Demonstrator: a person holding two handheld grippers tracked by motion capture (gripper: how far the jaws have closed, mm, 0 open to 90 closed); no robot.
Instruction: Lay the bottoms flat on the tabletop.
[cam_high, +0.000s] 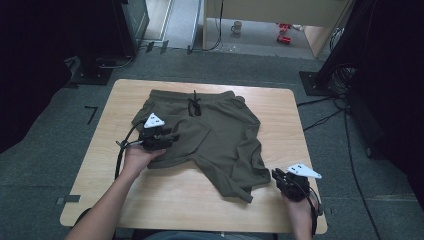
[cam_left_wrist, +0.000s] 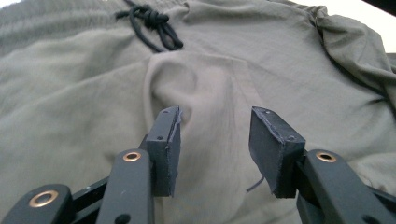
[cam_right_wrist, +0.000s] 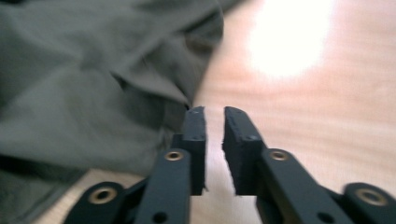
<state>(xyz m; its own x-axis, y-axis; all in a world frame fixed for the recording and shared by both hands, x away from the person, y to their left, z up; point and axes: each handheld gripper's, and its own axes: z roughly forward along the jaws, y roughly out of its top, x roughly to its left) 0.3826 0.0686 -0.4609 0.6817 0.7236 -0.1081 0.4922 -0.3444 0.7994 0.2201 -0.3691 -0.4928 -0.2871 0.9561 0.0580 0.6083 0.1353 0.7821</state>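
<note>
A pair of olive green shorts (cam_high: 210, 135) lies spread on the wooden table (cam_high: 165, 195), waistband at the far side with a black drawstring (cam_high: 194, 106). My left gripper (cam_high: 174, 137) hovers over the left leg of the shorts. In the left gripper view its jaws stand open (cam_left_wrist: 215, 135) just above the fabric (cam_left_wrist: 93, 93), with the drawstring knot (cam_left_wrist: 152, 23) beyond. My right gripper (cam_high: 276, 175) sits at the table's right front, beside the hem of the right leg. Its jaws (cam_right_wrist: 214, 126) are slightly apart with bare table (cam_right_wrist: 303, 116) between them and the shorts' edge (cam_right_wrist: 70, 93) to their left.
The right table edge (cam_high: 305, 150) runs close by my right hand. Black equipment stands (cam_high: 100, 45) and cables (cam_high: 350, 130) surround the table on the grey floor. A mug (cam_high: 236, 27) and red items (cam_high: 284, 33) lie far behind.
</note>
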